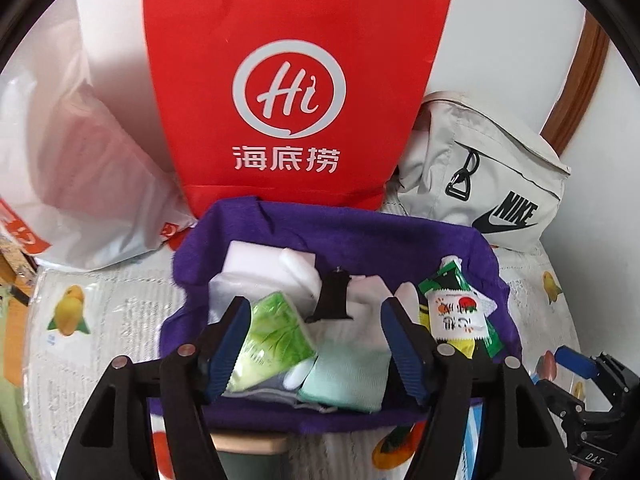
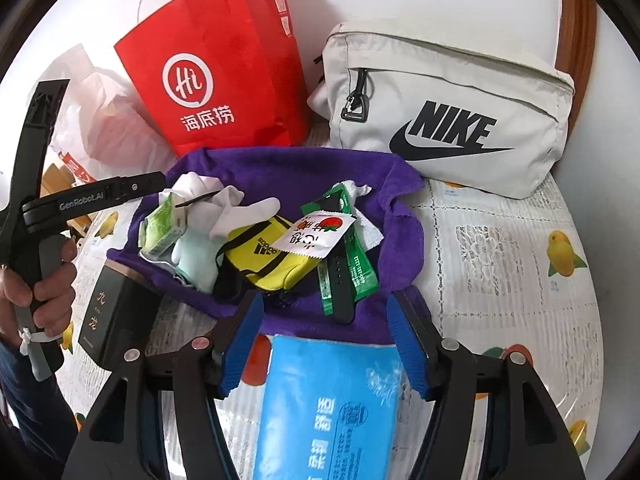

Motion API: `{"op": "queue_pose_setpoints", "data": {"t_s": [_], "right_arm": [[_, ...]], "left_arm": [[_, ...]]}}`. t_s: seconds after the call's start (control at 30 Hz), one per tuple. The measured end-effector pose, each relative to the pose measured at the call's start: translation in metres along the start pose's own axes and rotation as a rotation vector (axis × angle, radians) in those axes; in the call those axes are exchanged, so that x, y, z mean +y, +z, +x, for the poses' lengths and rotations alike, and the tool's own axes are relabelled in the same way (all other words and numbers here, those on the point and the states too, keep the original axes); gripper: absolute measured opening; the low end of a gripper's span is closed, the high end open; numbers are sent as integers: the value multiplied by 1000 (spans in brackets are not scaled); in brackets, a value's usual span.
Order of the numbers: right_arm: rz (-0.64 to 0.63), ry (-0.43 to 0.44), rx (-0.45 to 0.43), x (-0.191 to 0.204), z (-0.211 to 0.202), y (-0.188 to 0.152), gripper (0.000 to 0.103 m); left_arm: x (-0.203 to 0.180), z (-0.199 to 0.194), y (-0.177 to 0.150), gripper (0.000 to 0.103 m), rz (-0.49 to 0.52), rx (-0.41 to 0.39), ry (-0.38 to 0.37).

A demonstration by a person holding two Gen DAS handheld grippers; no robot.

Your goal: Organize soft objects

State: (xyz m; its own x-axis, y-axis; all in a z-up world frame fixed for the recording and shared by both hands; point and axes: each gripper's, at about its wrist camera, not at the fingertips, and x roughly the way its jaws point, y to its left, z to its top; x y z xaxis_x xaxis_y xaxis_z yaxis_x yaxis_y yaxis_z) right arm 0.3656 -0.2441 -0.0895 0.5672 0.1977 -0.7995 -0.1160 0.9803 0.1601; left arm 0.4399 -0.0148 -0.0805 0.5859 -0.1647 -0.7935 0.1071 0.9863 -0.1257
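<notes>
Leftmost, a person's hand grips the left tool, its jaws spread above a green tissue packet and a pale mint cloth without pinching either. Both lie in a purple felt basket on the table, beside white gloves and a yellow pouch. Further right, the right tool hangs spread over a blue tissue pack, not clamping it.

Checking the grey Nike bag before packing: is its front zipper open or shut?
Shut. On the Nike bag, the front zipper shows no gap and its pull hangs down at the left end.
</notes>
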Motion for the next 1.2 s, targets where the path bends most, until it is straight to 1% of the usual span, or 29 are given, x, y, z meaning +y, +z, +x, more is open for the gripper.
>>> {"op": "queue_pose_setpoints", "data": {"t_s": [0.07, 0.13, 0.2, 0.27, 0.33, 0.43, 0.57, 0.63, 0.7, 0.8, 0.9, 1.0, 1.2], "right_arm": [[0, 0, -3, 3, -5, -2, 65], [-6, -16, -9, 7, -12, -5, 69], [-12, -28, -20, 11, -19, -8, 70], [-15, -27, -35, 15, -27, -12, 78], [-14, -27, -53, 18, -34, -16, 82], [-11, -23, -75, 23, -44, -24, 89], [-24, -37, -96, 30, -54, -34, 94], [-20, -52, -95, 33, -58, -39, 94], [-14, -44, -98, 35, -63, -44, 94], [-9, -22, -105, 39, -76, -55, 94], [-11, -23, -118, 45, -88, -65, 94], [-19, -25, -130, 49, -101, -77, 94], [-12, -20, -126, 52, -122, -111, 94]], "left_arm": [[-1, -10, -5, 70, 6, -4, 10], [-1, -19, -11, 76, 3, -9, 19], [-1, -29, -19, 84, -6, -13, 18], [-1, -37, -26, 89, -15, -15, 5], [1, -47, -36, 95, -25, -17, 6], [2, -58, -51, 99, -27, -11, 14], [-1, -73, -69, 101, -1, -3, 30], [-2, -83, -79, 101, 9, 0, 33], [-3, -92, -88, 101, 15, 1, 37], [-5, -110, -103, 101, 16, -14, 60], [-4, -123, -116, 101, 11, -24, 72], [-8, -141, -133, 101, 27, -48, 94], [-17, -170, -166, 101, 11, -75, 85]]}}
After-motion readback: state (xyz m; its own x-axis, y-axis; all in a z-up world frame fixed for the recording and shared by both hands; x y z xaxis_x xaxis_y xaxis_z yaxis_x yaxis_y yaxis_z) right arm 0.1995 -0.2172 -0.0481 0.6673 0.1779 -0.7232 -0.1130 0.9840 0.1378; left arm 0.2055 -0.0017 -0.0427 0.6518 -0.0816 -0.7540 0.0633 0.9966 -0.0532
